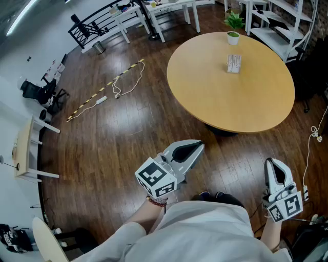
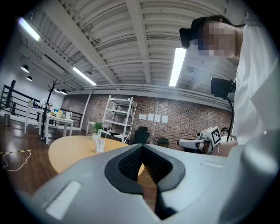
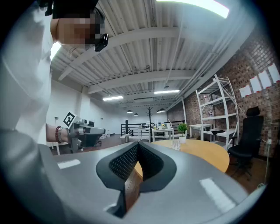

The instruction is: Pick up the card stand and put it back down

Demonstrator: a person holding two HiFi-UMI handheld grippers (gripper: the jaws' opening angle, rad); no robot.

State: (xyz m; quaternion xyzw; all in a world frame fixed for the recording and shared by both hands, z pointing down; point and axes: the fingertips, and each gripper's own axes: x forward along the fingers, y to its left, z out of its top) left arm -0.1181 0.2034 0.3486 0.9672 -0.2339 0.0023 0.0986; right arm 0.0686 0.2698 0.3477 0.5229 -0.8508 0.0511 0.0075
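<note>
The card stand (image 1: 233,64) is a small clear holder with a white card, upright on the round wooden table (image 1: 205,87) near its far side. It shows small in the left gripper view (image 2: 100,146) and the right gripper view (image 3: 176,145). Both grippers hang close to the person's body, over the floor and short of the table. My left gripper (image 1: 197,147) (image 2: 141,148) is shut with nothing in it. My right gripper (image 1: 270,164) (image 3: 138,146) is shut and empty too.
A small potted plant (image 1: 233,29) stands on the table just beyond the card stand. White shelving (image 1: 277,20) is at the far right, white tables (image 1: 154,13) at the back. A cable with a power strip (image 1: 115,89) lies on the dark wood floor.
</note>
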